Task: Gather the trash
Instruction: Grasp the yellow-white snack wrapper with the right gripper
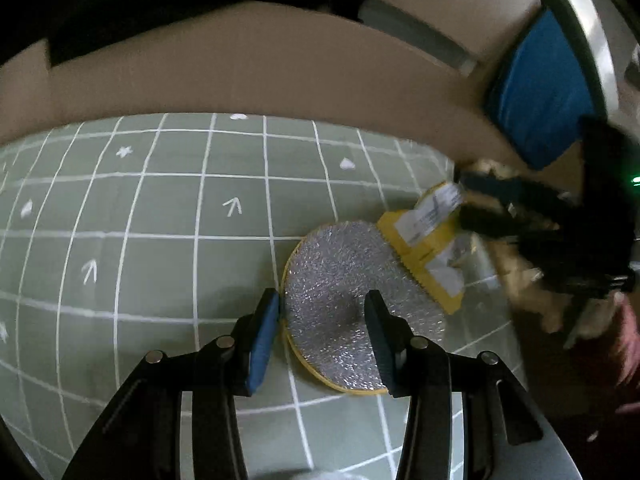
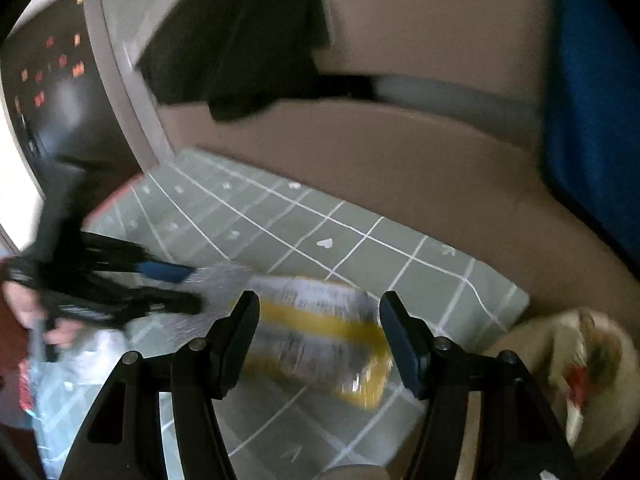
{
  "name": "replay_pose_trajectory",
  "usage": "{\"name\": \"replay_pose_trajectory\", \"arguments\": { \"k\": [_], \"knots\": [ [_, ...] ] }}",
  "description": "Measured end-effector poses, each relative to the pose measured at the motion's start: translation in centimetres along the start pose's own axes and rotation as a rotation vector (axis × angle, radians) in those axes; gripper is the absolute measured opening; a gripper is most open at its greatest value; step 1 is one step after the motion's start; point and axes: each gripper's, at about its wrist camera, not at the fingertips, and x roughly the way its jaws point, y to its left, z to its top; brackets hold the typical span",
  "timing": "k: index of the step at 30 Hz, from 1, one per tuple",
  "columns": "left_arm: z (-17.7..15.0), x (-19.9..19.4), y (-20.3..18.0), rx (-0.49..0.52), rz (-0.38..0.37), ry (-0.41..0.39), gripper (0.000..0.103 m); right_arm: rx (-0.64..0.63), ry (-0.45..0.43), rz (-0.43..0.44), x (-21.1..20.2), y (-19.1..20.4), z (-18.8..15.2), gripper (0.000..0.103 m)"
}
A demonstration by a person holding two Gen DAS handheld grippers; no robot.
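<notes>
A round silver foil disc (image 1: 340, 280) with a yellow rim lies on the green grid sheet (image 1: 160, 220). My left gripper (image 1: 324, 312) is open over the disc's left part: its left pad (image 1: 268, 320) touches the rim and its right finger rests above the foil. A yellow and white packet (image 1: 428, 252) overlaps the disc's far right edge. My right gripper (image 2: 316, 312) is open just above that blurred packet (image 2: 320, 336), which shows between its fingers. In the left wrist view, the right gripper (image 1: 460, 198) comes in from the right at the packet's far end. The right wrist view shows the left gripper (image 2: 192, 288) at the disc (image 2: 224, 276).
A tan padded backrest (image 1: 260, 72) borders the sheet's far side, with a blue cushion (image 1: 536, 92) and black cloth (image 2: 240, 40) on it. A clear plastic bag (image 2: 60, 380) hangs lower left under a hand (image 2: 24, 308). A cream bag of scraps (image 2: 580, 368) sits lower right.
</notes>
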Motion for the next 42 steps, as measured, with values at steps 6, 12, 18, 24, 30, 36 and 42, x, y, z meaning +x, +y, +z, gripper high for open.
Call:
{"name": "replay_pose_trajectory", "arguments": {
  "k": [6, 12, 18, 24, 30, 36, 42],
  "knots": [
    [0.0, -2.2, 1.9, -0.141, -0.036, -0.117, 0.045, 0.131, 0.08, 0.09, 1.9, -1.0, -1.1, 0.038],
    [-0.1, -0.1, 1.8, -0.167, -0.031, -0.037, 0.045, 0.135, 0.124, 0.138, -0.4, 0.2, -5.7, 0.022],
    [-1.5, 0.5, -1.3, -0.087, -0.003, 0.02, 0.045, 0.158, 0.12, 0.259, -3.3, 0.6, -9.4, 0.035],
    [-2.4, -2.1, -3.4, -0.085, 0.106, -0.084, 0.045, -0.099, 0.045, 0.196, -5.5, 3.4, -8.8, 0.052],
    [-3.6, -4.5, -3.9, -0.138, 0.237, -0.18, 0.045, -0.06, 0.066, 0.198, -3.6, 5.7, -8.1, 0.052],
    [-4.6, -4.5, -4.4, -0.134, 0.223, -0.163, 0.045, 0.034, 0.108, 0.243, -2.5, 5.7, -9.6, 0.028],
    [-4.2, -2.6, -4.5, -0.145, 0.187, -0.118, 0.045, 0.068, 0.101, 0.205, -5.4, 4.1, -12.4, 0.021]
  ]
}}
